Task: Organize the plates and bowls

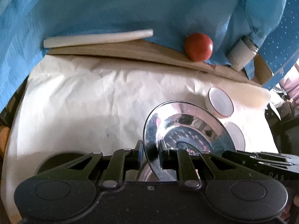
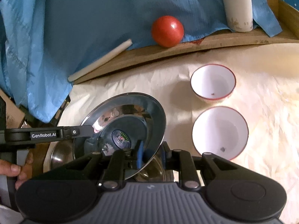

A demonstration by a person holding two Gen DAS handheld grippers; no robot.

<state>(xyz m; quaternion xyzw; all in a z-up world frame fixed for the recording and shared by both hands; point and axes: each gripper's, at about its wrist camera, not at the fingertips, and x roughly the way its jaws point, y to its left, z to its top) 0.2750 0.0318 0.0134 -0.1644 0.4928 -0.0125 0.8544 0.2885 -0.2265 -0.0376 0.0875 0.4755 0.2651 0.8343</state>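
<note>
A shiny steel plate [image 1: 186,123] with a round sticker in its middle is tilted above the white paper cover. My left gripper [image 1: 151,147] is shut on its near rim. In the right wrist view the same steel plate [image 2: 130,115] has its opposite rim clamped in my right gripper [image 2: 152,151]. One of the left gripper's fingers [image 2: 78,131] lies on the plate's left edge. More steel dishes [image 2: 61,155] sit stacked beneath it. Two white bowls with red rims, a far bowl [image 2: 213,82] and a near bowl [image 2: 220,132], stand upright to the right.
A red ball [image 2: 167,30], a white stick [image 2: 101,59] and a white flask [image 2: 238,7] rest on a wooden ledge [image 2: 205,44] against blue cloth [image 2: 74,18] at the back. A person's hand [image 2: 18,169] grips the left tool.
</note>
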